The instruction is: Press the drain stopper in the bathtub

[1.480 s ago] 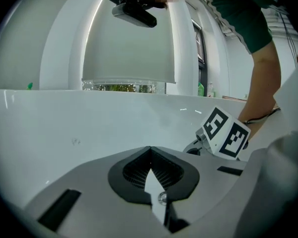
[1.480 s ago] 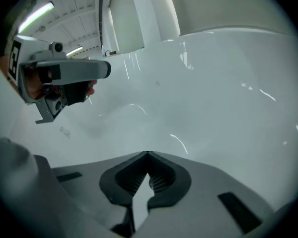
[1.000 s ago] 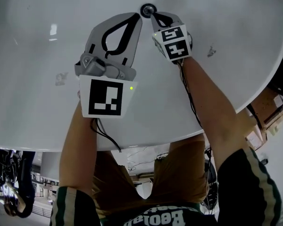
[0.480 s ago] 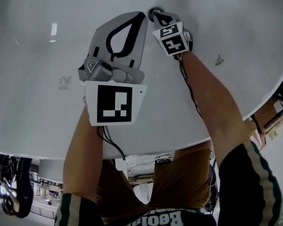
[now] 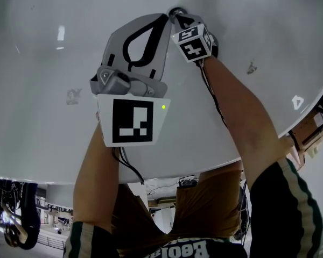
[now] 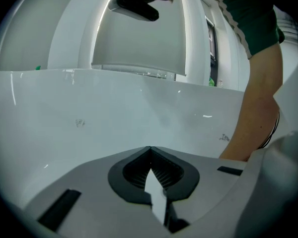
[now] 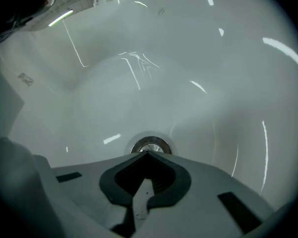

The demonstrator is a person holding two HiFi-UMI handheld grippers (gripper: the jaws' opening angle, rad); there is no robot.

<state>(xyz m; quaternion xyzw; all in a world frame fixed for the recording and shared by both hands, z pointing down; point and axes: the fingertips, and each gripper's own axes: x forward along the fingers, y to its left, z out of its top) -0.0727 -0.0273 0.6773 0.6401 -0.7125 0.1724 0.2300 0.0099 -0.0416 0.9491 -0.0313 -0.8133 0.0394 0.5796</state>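
Head view: the white bathtub (image 5: 43, 63) fills the upper frame, and both grippers reach down into it side by side; the right gripper (image 5: 177, 18) has its tips at the drain stopper (image 5: 175, 9), a small round metal disc in the tub floor, half covered by those tips; the left gripper (image 5: 162, 18) lies just beside it, its tips close to the stopper but off to one side. In the right gripper view the jaws are closed tip to tip with nothing between them, and the stopper (image 7: 150, 145) sits directly beyond the tips (image 7: 148, 153); whether they touch it cannot be told. In the left gripper view the jaws are likewise pressed together and empty (image 6: 150, 148), facing the bare tub wall (image 6: 114, 118); the person's right forearm (image 6: 258, 113) crosses at the right. Faint grey smudges (image 5: 72, 95) mark the enamel; a black cable (image 5: 215, 104) runs along the right forearm; a green light (image 5: 163, 107) glows on the left marker cube (image 5: 132, 121).
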